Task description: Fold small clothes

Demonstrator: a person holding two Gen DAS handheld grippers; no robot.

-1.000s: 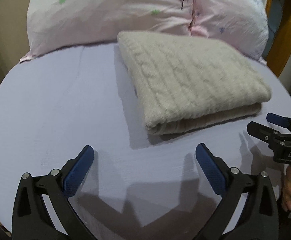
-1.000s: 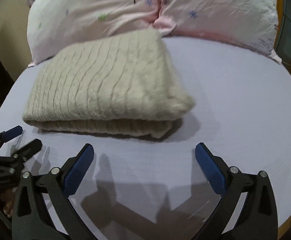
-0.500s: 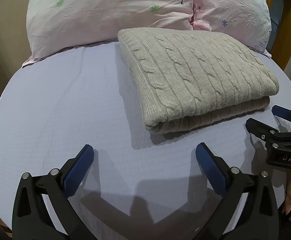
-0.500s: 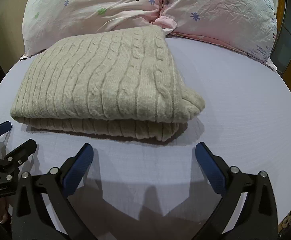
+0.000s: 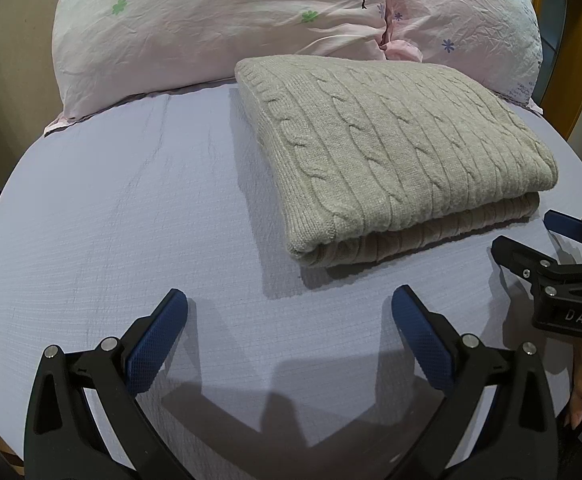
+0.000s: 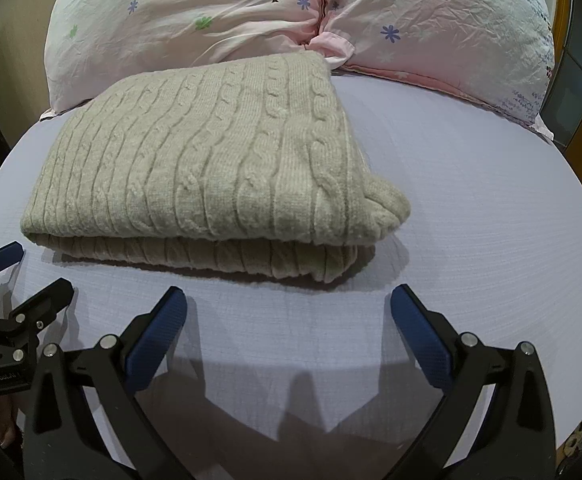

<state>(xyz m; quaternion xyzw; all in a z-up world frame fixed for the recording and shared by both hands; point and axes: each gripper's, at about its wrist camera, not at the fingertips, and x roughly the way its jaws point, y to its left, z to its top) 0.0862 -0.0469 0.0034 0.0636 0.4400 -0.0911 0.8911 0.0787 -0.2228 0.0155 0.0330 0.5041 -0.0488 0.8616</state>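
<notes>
A beige cable-knit sweater (image 5: 391, 152) lies folded in a neat rectangle on the lavender bed sheet (image 5: 131, 220), its far edge against the pillows. It also shows in the right wrist view (image 6: 211, 164). My left gripper (image 5: 289, 320) is open and empty, hovering over the sheet short of the sweater's near left corner. My right gripper (image 6: 289, 320) is open and empty, short of the sweater's near edge. Each gripper shows at the edge of the other's view: the right one (image 5: 539, 236), the left one (image 6: 27, 272).
Two pale pink flowered pillows (image 5: 231, 20) (image 6: 431, 24) lie across the head of the bed behind the sweater. A wooden frame (image 5: 571, 60) stands at the far right. The sheet (image 6: 471, 200) runs right of the sweater.
Both grippers have drawn slightly back and steadied; the sweater has stayed folded and still. Both grippers stay open.
</notes>
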